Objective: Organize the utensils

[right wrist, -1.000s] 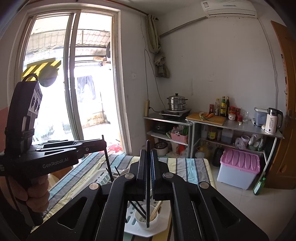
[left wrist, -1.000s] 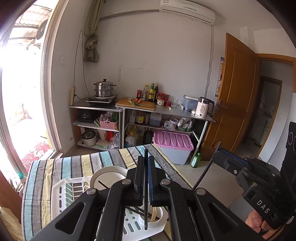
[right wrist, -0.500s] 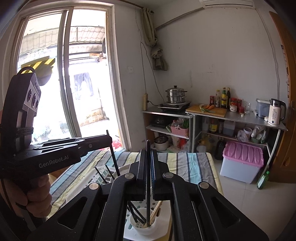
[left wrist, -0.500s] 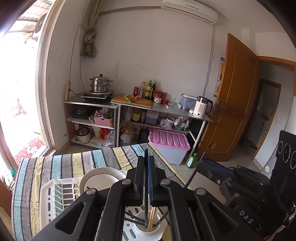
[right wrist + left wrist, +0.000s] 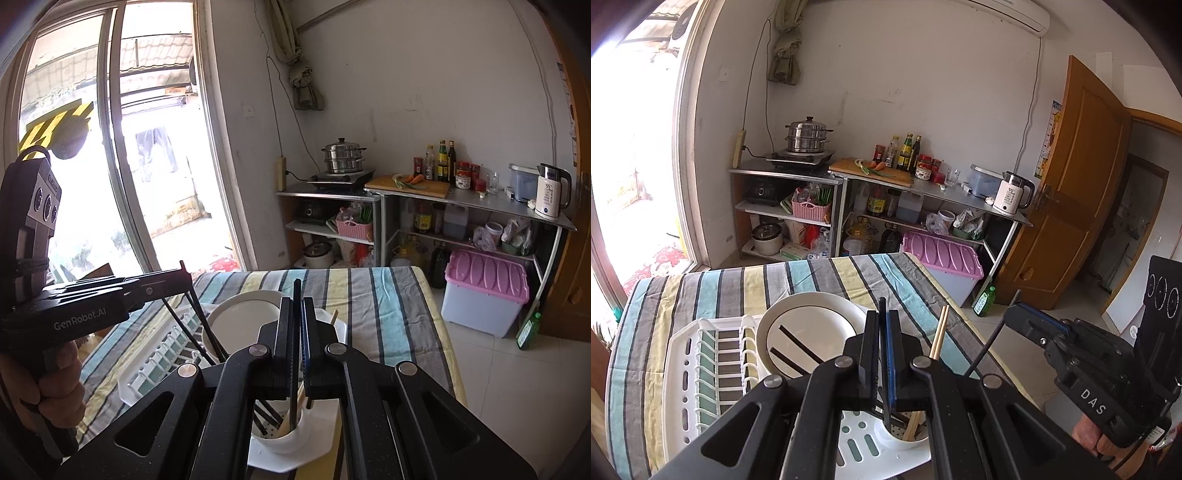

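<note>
Pinching a black chopstick (image 5: 882,321) upright between shut jaws, left gripper (image 5: 882,332) over the white cup (image 5: 905,434) of chopsticks at the rack's (image 5: 683,354) corner, right gripper (image 5: 296,325) clamped likewise on its own black stick (image 5: 296,295), plate (image 5: 809,332) in the rack, striped cloth (image 5: 827,277) beneath.

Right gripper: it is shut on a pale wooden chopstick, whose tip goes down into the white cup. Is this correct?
Not quite. The right gripper is shut on a black chopstick, not a pale wooden one, as the right wrist view shows. The pale wooden chopsticks stand loose in the white cup. The rest is correct.
</note>
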Demonstrator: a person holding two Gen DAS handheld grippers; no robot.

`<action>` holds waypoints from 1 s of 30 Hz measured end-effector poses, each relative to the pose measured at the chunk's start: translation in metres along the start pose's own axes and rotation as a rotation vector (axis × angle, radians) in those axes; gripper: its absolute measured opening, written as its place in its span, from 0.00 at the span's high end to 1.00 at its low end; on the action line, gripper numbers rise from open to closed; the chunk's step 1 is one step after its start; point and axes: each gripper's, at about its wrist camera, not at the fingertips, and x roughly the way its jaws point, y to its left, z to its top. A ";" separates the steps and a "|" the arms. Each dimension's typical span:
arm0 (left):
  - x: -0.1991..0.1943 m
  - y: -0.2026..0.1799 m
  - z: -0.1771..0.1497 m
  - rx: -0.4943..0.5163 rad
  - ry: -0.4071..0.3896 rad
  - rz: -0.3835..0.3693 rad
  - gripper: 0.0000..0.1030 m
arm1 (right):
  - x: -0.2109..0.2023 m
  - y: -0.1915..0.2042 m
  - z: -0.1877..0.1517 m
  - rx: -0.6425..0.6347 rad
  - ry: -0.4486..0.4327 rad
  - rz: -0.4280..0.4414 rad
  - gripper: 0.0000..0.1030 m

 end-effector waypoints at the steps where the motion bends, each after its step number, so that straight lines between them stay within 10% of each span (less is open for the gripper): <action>1: 0.000 0.002 -0.001 -0.002 -0.003 0.005 0.97 | 0.000 -0.001 0.000 0.003 0.001 0.000 0.97; 30: -0.064 0.008 -0.048 0.030 -0.076 0.075 0.95 | -0.049 0.001 -0.023 0.001 -0.008 -0.019 0.90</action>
